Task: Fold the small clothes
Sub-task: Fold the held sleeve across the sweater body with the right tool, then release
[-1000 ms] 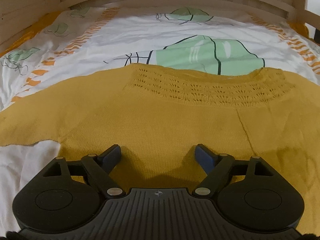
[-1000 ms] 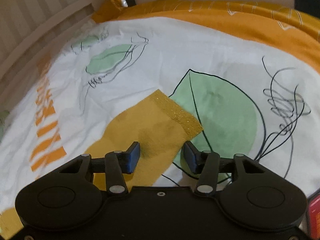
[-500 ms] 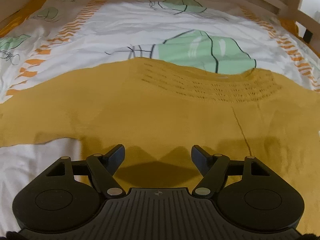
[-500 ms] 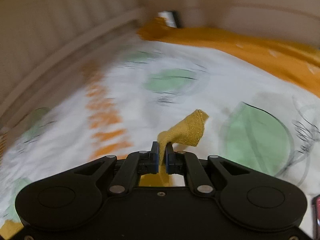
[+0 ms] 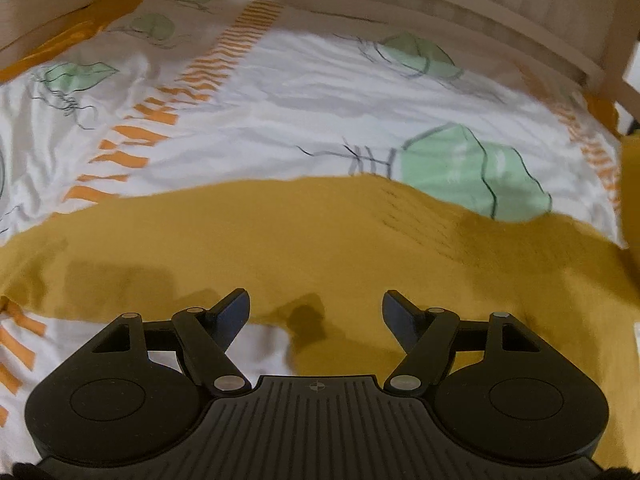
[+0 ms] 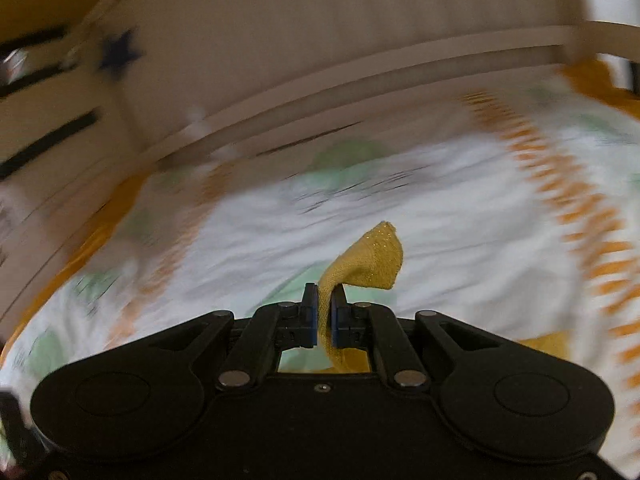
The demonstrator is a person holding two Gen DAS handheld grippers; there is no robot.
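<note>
A wooden bed rail (image 5: 400, 4) curves across the far side of the bedsheet (image 5: 280, 92), well ahead of the left gripper (image 5: 316, 308), and a wooden post (image 5: 616, 32) stands at the far right. Between the jaws and that rail lies a broad stretch of white sheet printed with green leaves and orange stripes, bare of other things. The yellow knit top (image 5: 280, 240) lies spread flat just ahead of and under the left gripper, its neckline edge running from left to right across the sheet, with a band of small openwork holes ahead and right of the jaws. Its lower edge passes just behind the left finger, where white sheet shows.

The left gripper points steeply down over the top; its jaws stand wide apart with nothing between them, and their shadow falls on the knit just ahead.

In the right wrist view the surroundings are smeared with motion blur. The right gripper (image 6: 324, 312) points shallowly downward toward the sheet and the rail beyond. Its jaws are clamped on the sleeve cuff (image 6: 372, 260) of the yellow garment: the fabric rises from between the blue pads (image 6: 310, 320) and flops over to the right just ahead of the fingertips, raised off the sheet. More yellow cloth shows under the jaws.
</note>
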